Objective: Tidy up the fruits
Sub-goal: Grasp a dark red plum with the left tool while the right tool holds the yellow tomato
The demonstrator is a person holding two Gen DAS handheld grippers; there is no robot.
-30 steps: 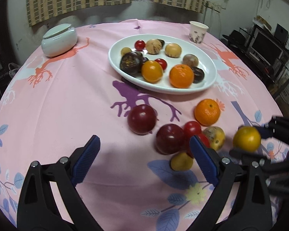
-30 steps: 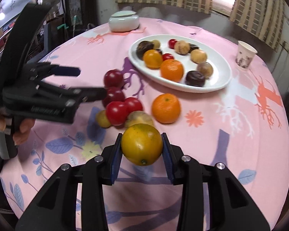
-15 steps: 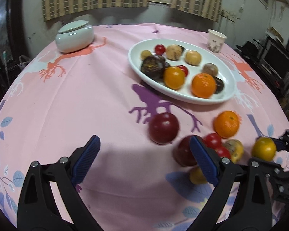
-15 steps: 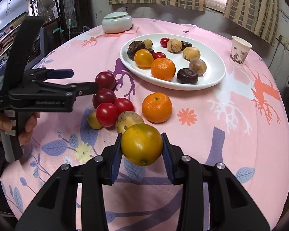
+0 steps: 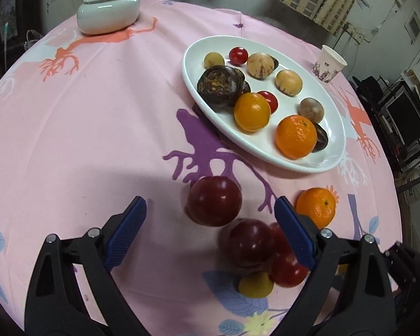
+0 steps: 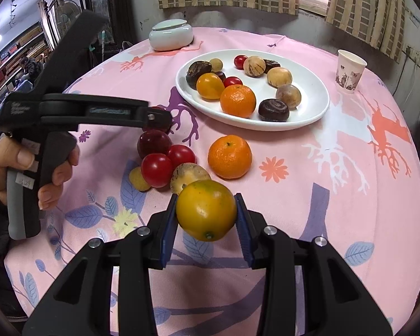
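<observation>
My right gripper (image 6: 206,218) is shut on a yellow-orange citrus fruit (image 6: 206,210) and holds it above the cloth. My left gripper (image 5: 210,224) is open over a dark red plum (image 5: 214,201), which sits between its blue pads (image 5: 127,231). A second plum (image 5: 249,245), red tomatoes (image 5: 287,268), a small yellow fruit (image 5: 256,284) and a loose orange (image 5: 316,207) lie beside it. The white oval plate (image 5: 333,128) holds several fruits. The left gripper also shows in the right wrist view (image 6: 165,117), above the plums.
A white lidded ceramic jar (image 5: 109,9) stands at the far left of the pink round table. A paper cup (image 5: 329,63) stands right of the plate. A speckled fruit (image 6: 189,175) lies among the loose cluster. Shelves and equipment surround the table.
My left gripper has moved forward and lower, so the near plum now sits between its open pads. The right gripper still holds the citrus, moved slightly toward the plate.
</observation>
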